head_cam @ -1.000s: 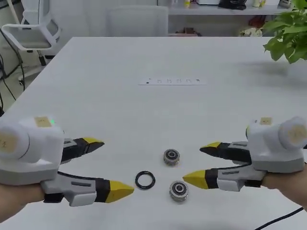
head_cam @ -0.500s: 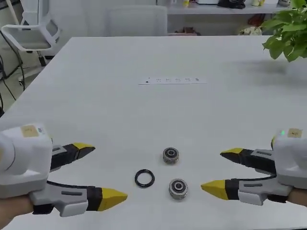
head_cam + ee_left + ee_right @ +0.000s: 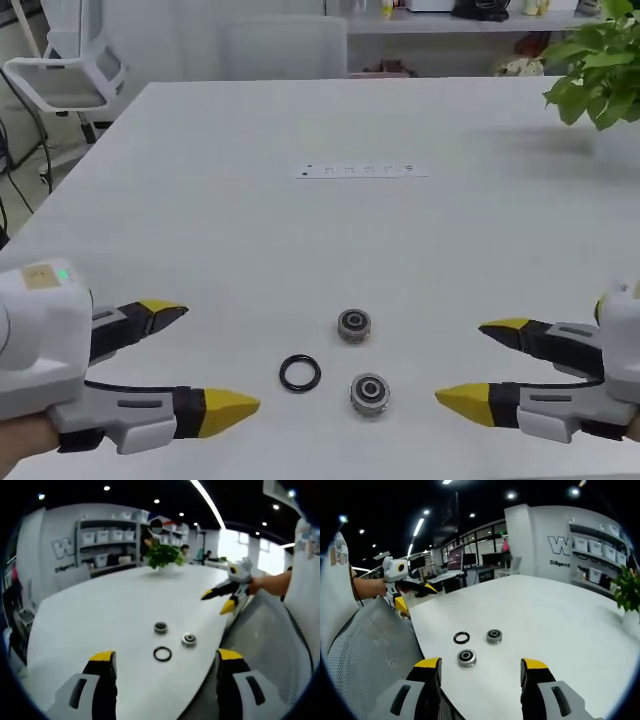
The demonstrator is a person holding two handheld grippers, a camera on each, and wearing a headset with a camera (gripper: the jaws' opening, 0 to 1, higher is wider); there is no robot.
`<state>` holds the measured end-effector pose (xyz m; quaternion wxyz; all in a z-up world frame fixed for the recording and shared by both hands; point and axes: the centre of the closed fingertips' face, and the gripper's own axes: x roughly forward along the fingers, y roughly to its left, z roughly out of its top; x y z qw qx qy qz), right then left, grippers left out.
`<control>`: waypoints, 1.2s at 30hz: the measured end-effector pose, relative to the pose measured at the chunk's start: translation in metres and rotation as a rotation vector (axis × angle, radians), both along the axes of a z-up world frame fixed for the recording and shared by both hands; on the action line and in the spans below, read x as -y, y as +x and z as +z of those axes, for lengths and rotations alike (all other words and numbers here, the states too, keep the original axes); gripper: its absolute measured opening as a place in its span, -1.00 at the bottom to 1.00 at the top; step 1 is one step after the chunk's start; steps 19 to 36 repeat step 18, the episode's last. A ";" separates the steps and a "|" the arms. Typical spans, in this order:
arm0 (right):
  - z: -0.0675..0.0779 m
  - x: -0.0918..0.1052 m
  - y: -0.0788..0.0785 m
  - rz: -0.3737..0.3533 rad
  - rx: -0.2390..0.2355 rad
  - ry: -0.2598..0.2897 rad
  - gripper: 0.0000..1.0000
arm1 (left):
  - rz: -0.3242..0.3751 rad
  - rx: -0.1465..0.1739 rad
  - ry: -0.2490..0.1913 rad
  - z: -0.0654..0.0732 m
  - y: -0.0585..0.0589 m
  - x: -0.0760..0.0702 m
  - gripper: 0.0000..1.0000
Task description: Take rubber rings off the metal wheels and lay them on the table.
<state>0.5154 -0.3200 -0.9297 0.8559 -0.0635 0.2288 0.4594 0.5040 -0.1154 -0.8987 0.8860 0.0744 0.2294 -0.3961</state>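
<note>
Close to the front edge of the tabletop (image 3: 300, 230), one rubber ring (image 3: 300, 373) lies freed beside the near wheel (image 3: 370, 392), with the far wheel (image 3: 354, 325) just behind. Whether either wheel carries a ring is too small to tell. The left gripper (image 3: 220, 358) and right gripper (image 3: 460, 363) hover flanking them, jaws apart, empty.

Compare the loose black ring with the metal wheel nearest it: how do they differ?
The black ring is a thin, flat hoop with the table showing through it; the metal wheel is thicker, silvery, with a dark filled centre. Both are round and lie on the table.
</note>
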 end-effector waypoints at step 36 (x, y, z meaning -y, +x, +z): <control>0.003 0.003 -0.001 -0.030 -0.016 0.021 0.12 | 0.018 -0.005 -0.008 0.000 0.001 -0.002 0.64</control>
